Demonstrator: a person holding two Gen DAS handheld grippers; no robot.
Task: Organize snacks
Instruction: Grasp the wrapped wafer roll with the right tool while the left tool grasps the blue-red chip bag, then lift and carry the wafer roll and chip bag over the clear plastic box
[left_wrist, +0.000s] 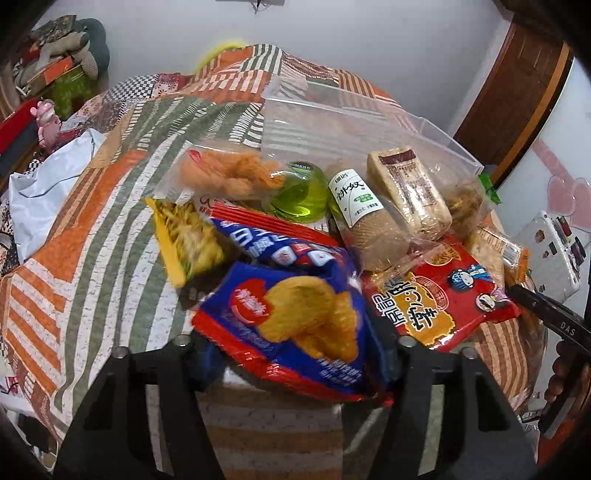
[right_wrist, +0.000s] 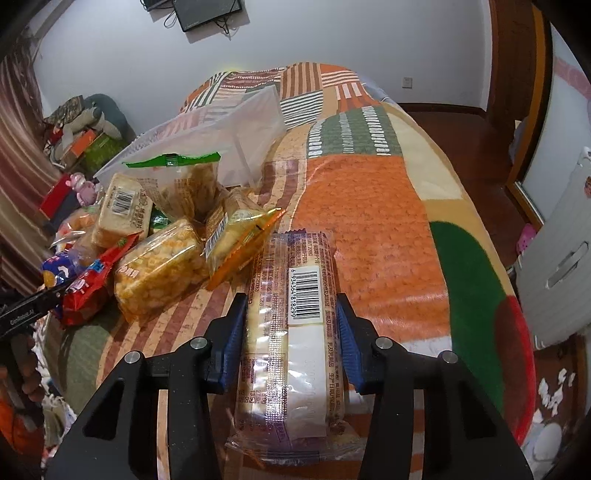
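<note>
A blue and red chip bag lies at the near edge of the snack pile on the patchwork blanket. My left gripper has its pads against both sides of the bag, shut on it. In the right wrist view, a long clear cracker pack with a barcode lies lengthwise on the blanket, apart from the pile. My right gripper is shut on it, blue pads pressing its two long sides. A clear plastic bin stands behind the pile.
The pile holds a red noodle-snack bag, a yellow bag, a green jelly cup, wrapped biscuit packs and a puffed-corn pack. White cloth lies at the left. The blanket's right edge drops toward a white cabinet.
</note>
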